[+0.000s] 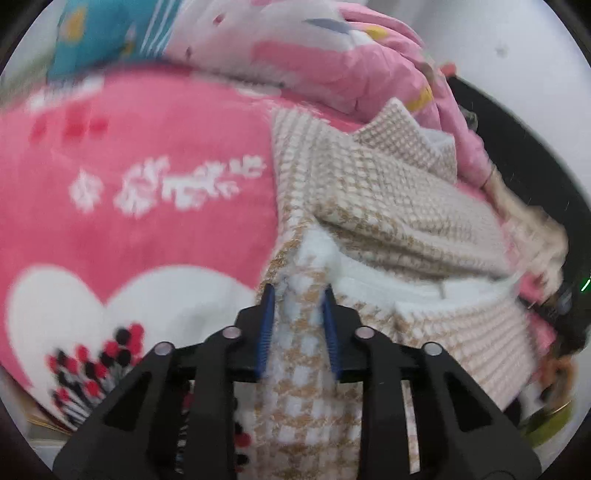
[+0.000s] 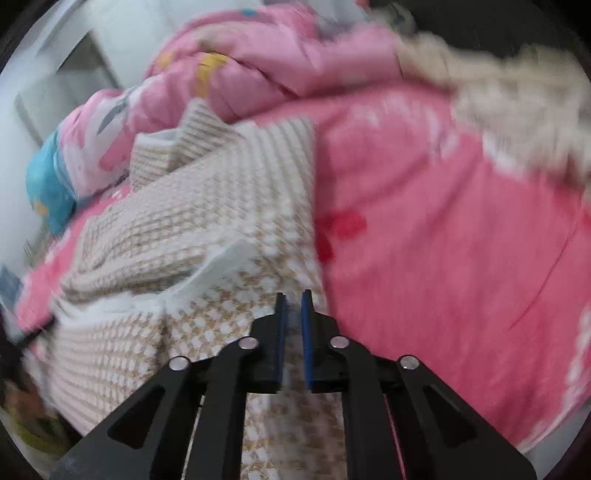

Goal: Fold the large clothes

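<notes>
Jaws: left gripper (image 1: pixel 298 295) clamped on bunched edge of beige-white houndstooth garment (image 1: pixel 388 206); right gripper (image 2: pixel 293 299) nearly together, pinching thin edge of same garment (image 2: pixel 207 221). Garment lies crumpled on pink blanket (image 1: pixel 140 221), white heart (image 1: pixel 110 302) near left. Pink printed quilt (image 1: pixel 332 62) heaped at far side.

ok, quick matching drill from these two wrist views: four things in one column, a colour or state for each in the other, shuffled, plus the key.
Things:
1. houndstooth garment
2. fleece blanket
3. pillow
4. left gripper

States:
A. teal, at the back
B. pink with a white heart
C. beige and white, partly folded over
D. pads pressed on a fabric fold

Pairs: 1-C, 2-B, 3-A, 4-D
</notes>
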Motion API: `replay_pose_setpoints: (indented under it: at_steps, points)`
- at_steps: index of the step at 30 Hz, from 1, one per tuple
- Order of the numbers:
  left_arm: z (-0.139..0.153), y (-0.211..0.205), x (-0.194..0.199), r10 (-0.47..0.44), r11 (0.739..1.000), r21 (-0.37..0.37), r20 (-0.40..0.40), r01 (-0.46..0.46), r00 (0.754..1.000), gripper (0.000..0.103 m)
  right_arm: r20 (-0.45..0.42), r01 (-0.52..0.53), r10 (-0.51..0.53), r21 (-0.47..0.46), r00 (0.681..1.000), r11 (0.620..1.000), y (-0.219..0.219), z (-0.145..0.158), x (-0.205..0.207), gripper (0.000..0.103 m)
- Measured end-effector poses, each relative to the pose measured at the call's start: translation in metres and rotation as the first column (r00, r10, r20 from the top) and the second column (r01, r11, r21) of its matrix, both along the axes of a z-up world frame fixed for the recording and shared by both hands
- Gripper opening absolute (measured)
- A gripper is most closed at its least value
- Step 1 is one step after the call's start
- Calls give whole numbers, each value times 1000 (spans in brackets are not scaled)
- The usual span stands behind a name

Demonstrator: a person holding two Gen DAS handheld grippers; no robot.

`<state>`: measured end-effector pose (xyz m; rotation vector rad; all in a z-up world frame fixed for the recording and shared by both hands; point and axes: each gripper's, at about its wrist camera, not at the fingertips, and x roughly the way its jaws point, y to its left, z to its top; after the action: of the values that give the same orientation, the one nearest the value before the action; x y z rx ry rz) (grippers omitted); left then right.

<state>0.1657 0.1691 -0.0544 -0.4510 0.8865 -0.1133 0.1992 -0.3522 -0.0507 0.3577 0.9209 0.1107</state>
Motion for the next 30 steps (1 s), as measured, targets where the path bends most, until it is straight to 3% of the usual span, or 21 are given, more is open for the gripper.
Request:
replay_pose_setpoints:
  at_steps: [1, 2, 3, 6, 8, 9, 13, 15, 17, 19, 22, 25, 27, 30]
  points:
    - [4, 4, -4, 12, 1000, -16, 16, -12, 1000, 35, 19, 8, -8, -6, 1000, 1000, -2, 6, -5, 33]
    - [13, 7, -12, 39, 999, 0, 53, -39, 998, 50, 63, 17, -16, -15, 998, 1000, -3, 16, -15, 45]
    - [20, 10, -19, 56, 998, 20, 88, -58, 995, 53, 89, 22, -20, -16, 996, 1000, -4, 24, -22, 56]
    - [40, 18, -35, 67, 997, 28, 157, -72, 985, 53, 144, -1, -1, 12, 990, 1000, 1, 48, -47, 59]
    - [50, 16, -42, 40, 999, 15, 180, -43, 983, 53, 148, -62, 55, 45, 987, 997, 15, 53, -56, 61]
    - [54, 9, -43, 4, 1000, 7, 184, -5, 983, 53, 144, -98, 89, 58, 985, 993, 22, 54, -58, 67]
    - [46, -42, -40, -179, 983, -15, 93, 181, 979, 62, 81, -278, 274, 50, 958, 959, 81, 38, -57, 71]
    - [30, -69, -37, -221, 974, 48, 16, 220, 975, 62, 25, -282, 282, -7, 959, 959, 102, 24, -49, 71]
    - [10, -89, -33, -207, 967, 135, -62, 214, 976, 58, -20, -275, 275, -2, 961, 961, 111, 9, -41, 71]
    - [0, -98, -36, -179, 962, 197, -74, 191, 981, 51, -49, -256, 256, 13, 965, 967, 113, -3, -33, 64]
    - [-2, -104, -40, -164, 953, 252, -48, 171, 985, 43, -38, -241, 241, 0, 970, 971, 113, -1, -32, 36]
    - [2, -105, -43, -172, 950, 262, -25, 172, 985, 18, -21, -236, 235, -31, 972, 971, 117, 4, -36, 11]
    - [9, -108, -43, -177, 946, 274, -9, 173, 984, 2, 11, -224, 226, -82, 974, 971, 121, 13, -43, 6]
    - [24, -109, -48, -172, 944, 292, 40, 153, 984, 0, 88, -193, 207, -145, 974, 970, 123, 34, -54, 6]
